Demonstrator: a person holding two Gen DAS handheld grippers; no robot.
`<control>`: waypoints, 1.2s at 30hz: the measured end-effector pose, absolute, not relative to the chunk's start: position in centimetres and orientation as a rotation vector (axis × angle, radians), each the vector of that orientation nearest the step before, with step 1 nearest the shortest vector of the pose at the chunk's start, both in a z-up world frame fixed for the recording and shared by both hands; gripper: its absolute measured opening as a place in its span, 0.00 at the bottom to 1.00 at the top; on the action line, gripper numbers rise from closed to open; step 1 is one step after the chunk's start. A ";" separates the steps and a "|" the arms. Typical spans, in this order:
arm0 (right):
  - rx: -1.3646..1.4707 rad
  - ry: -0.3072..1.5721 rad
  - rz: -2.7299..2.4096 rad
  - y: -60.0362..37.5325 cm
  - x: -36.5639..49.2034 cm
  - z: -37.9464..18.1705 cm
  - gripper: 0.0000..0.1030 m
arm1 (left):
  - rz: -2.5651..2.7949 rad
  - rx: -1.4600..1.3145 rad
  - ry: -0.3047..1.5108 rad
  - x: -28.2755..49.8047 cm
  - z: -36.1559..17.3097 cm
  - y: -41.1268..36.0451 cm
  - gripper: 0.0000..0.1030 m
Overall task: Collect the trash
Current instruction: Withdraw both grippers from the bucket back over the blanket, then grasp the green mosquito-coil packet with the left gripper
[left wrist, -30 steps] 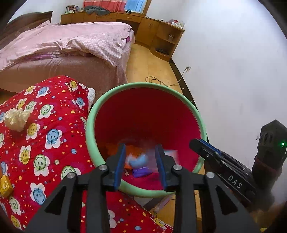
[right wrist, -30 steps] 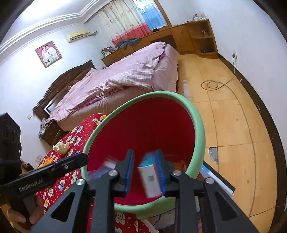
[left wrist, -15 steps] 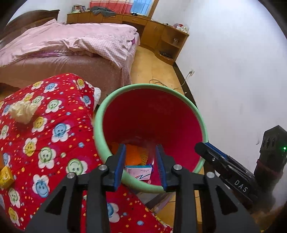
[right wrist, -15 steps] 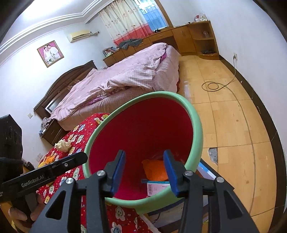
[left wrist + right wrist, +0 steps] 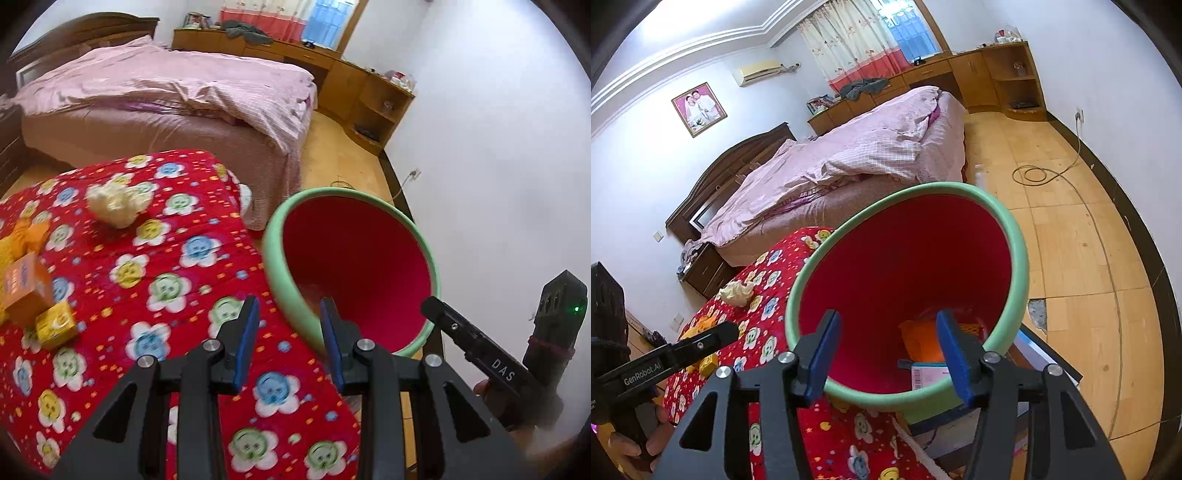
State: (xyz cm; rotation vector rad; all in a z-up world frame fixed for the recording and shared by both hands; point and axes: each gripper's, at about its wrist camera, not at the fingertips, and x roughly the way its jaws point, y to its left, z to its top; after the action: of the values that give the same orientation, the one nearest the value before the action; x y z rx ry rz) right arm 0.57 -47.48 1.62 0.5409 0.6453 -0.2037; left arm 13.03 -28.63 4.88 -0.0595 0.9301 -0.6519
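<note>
Left wrist view looks down over a table [image 5: 192, 258] covered in a red cloth printed with cartoon flowers, with the left tool [image 5: 289, 334] hanging above its near right corner. Its blue pads stand a modest way apart and nothing lies between them. On the far left part of the cloth sits a crumpled wad of paper [image 5: 117, 202]; at the left edge are an orange box [image 5: 26, 286] and, just in front of it, a small yellow box [image 5: 56, 325]. A red bin with a green rim [image 5: 275, 266] stands right against the table's right side, tilted in the fisheye. The right tool [image 5: 476, 345] shows at the far right of this view, beside the white wall. In the right wrist view the right tool [image 5: 889, 349] is poised directly over the near rim of the bin [image 5: 1015, 243]; its jaws are opening, already fairly wide, and they hold nothing. Down in the bin, below and beyond the pads, lie an orange bag [image 5: 921, 339] and a small white carton with a barcode [image 5: 929, 376]. The left tool [image 5: 670, 360] reaches in from the left edge, over the table, gripped by a hand [image 5: 635, 439] at the lower left. Behind the table stands a bed [image 5: 857, 155] with a rumpled pink quilt, and a wooden floor [image 5: 1071, 236] stretches away to the right.
</note>
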 end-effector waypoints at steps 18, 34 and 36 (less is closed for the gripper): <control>0.438 0.678 -0.074 -40.6 2.6 4.2 0.61 | -0.448 -0.146 0.898 12.6 6.3 -17.3 0.35; 0.403 0.745 -0.007 -33.7 6.5 4.6 0.67 | -0.197 -0.126 0.901 16.6 4.5 -4.7 0.48; 0.395 0.753 -0.003 -33.1 7.1 4.4 0.68 | -0.154 -0.102 0.904 17.9 3.8 -3.3 0.52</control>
State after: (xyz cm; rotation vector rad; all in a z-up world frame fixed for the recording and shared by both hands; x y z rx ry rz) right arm 7.05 -33.12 4.36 0.3953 0.7533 -0.0032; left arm 17.86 -3.32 3.85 -0.1018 0.9036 -0.1535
